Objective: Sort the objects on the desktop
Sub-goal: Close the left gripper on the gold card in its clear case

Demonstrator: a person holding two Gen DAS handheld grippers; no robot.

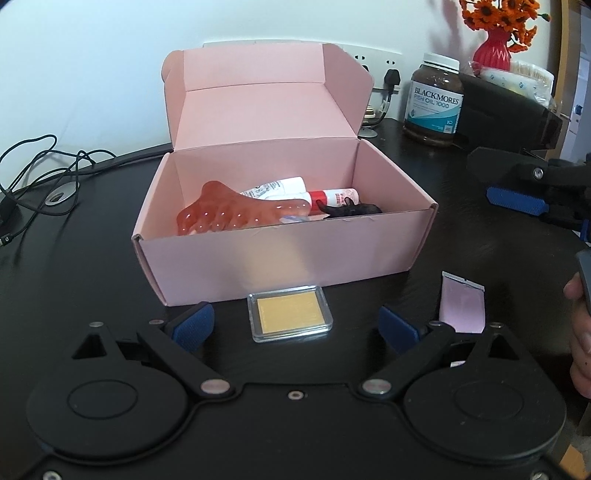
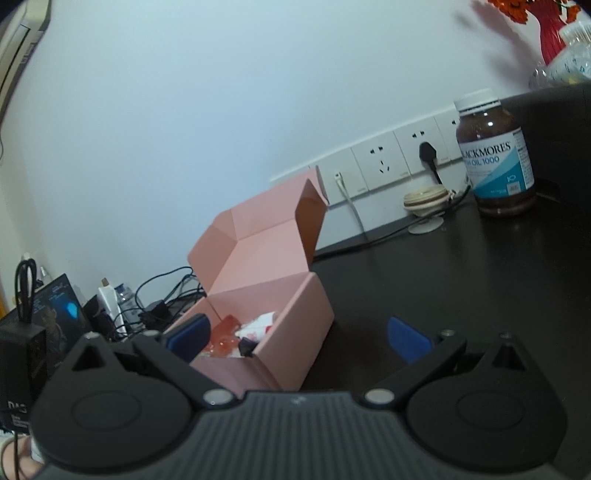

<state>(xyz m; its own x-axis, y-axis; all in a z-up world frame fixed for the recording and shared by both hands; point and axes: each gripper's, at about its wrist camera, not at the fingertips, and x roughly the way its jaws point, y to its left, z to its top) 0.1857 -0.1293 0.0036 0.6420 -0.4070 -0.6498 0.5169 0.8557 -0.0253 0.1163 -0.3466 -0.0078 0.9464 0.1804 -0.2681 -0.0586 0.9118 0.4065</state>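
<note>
Both my feeds are evenly lit by soft, cool indoor light, with the white wall (image 2: pixel 184 129) graded from pale blue to grey toward the corners. The dark surface (image 1: pixel 92 258) swallows detail and gives only a faint sheen. I see a pale glare streak on the front of the pink box (image 1: pixel 284 258). Shadows are weak, and a blurred one from the flowers (image 1: pixel 498 14) falls on the wall. Fisheye bending curves the wall sockets (image 2: pixel 388 162) and the edges. The right wrist view is softer and slightly hazy, and the fingers (image 2: pixel 188 336) close to the lens are out of focus.

Home desk (image 1: pixel 92 258): wall sockets (image 2: pixel 380 162), fish-oil jar (image 1: pixel 434 99), flower vase (image 1: pixel 493 48), cables (image 1: pixel 40 162).
</note>
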